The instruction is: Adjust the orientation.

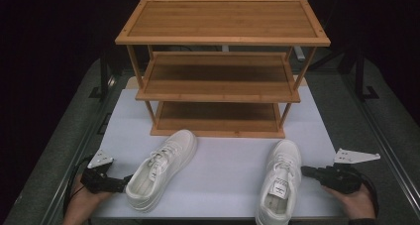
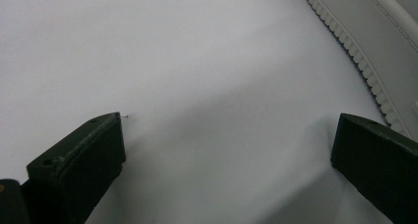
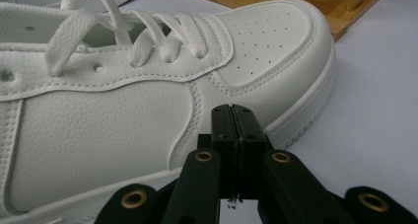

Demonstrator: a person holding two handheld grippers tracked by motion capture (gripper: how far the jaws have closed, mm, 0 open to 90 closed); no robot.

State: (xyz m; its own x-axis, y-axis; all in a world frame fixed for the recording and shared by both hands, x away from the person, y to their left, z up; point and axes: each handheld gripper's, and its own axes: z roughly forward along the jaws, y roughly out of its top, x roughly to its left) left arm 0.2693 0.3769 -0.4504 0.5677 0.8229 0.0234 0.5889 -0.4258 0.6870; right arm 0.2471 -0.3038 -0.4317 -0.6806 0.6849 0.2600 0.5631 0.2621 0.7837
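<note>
white leather sneakers, left [image 1: 159, 169] and right [image 1: 280, 185]: unshelved on tabletop; bamboo rack [image 1: 221, 69] bare; left tongs [image 2: 226, 150] wide, right tongs [image 3: 231, 116] closed, empty.

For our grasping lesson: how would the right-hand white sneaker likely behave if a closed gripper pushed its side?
The white sneaker would probably slide rather than tip, since its flat sole sits on the smooth white tabletop. Its padded side may dent slightly. The shut right gripper could skid off.
</note>
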